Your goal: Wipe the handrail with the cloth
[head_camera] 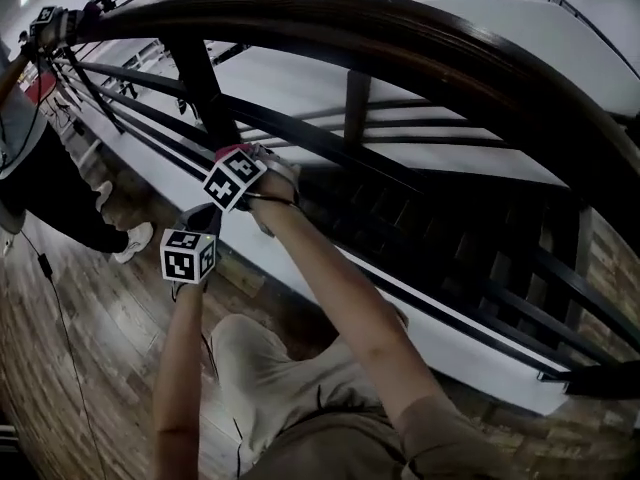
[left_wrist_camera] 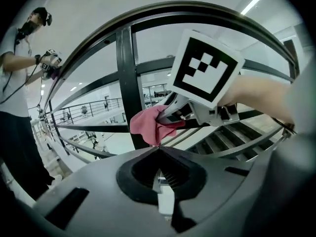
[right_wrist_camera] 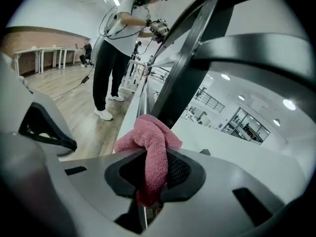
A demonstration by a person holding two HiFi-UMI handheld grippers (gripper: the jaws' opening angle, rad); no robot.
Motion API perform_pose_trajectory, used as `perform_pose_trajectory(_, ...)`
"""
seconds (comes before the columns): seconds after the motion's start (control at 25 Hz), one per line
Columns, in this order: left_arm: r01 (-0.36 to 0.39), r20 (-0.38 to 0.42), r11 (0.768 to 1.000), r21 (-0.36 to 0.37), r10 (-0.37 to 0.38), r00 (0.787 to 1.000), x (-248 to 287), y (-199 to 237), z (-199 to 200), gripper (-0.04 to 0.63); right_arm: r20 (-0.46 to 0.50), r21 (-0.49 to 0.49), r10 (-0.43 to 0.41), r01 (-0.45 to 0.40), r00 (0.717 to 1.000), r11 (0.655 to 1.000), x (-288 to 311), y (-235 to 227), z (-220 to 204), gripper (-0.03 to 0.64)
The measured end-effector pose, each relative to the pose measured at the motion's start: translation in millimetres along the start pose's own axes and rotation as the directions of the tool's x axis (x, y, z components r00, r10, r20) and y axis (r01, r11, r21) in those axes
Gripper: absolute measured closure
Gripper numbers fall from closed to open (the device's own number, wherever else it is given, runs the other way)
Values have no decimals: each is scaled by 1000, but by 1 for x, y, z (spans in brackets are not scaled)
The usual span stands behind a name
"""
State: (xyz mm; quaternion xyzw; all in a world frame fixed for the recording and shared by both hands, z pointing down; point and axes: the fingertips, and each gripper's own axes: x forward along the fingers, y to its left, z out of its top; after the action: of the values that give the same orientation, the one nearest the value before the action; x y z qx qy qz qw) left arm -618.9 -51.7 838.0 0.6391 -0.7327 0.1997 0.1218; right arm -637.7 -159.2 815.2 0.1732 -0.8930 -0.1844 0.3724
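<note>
Right tongs (right_wrist_camera: 149, 154) pinch pink cloth (right_wrist_camera: 148, 135), lengthwise, bunched end toward railing post (right_wrist_camera: 182, 68); left tongs (left_wrist_camera: 159, 154) pressed together.

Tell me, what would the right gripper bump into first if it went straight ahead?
Most likely the railing's dark upright post, rising just beyond the pink cloth clamped in the right gripper; the gap is hard to judge.

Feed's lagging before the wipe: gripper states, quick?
Left gripper: shut, nothing between its jaws.
Right gripper: shut on the pink cloth.
</note>
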Motion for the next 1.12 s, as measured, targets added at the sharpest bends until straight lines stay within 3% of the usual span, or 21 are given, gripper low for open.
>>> perform_pose_trajectory(0.28,92,14,996,20,-93,996,1,-65,-2,578,-14,136,-14,16,1000,991,-32,-3,-50,541)
perform_pose_trajectory(0.6,244,52,966,86,-249,967,-9,-176,32,578,-23,410,-26,33,999,912,-138,-23,-165,541)
perform_pose_trajectory(0.84,365,27,911,192,-377,926,-6,-268,56,578,-37,484,-121,124,992,866,-207,-49,-253,543)
perform_pose_trajectory(1.0,459,27,852,251,-480,877,19,-359,62,578,-97,532,-175,199,980,823,-249,-75,-349,543)
perform_pose_trajectory(1.12,502,30,816,288,-531,847,27,-402,61,578,-122,542,-214,245,969,804,-268,-86,-394,543)
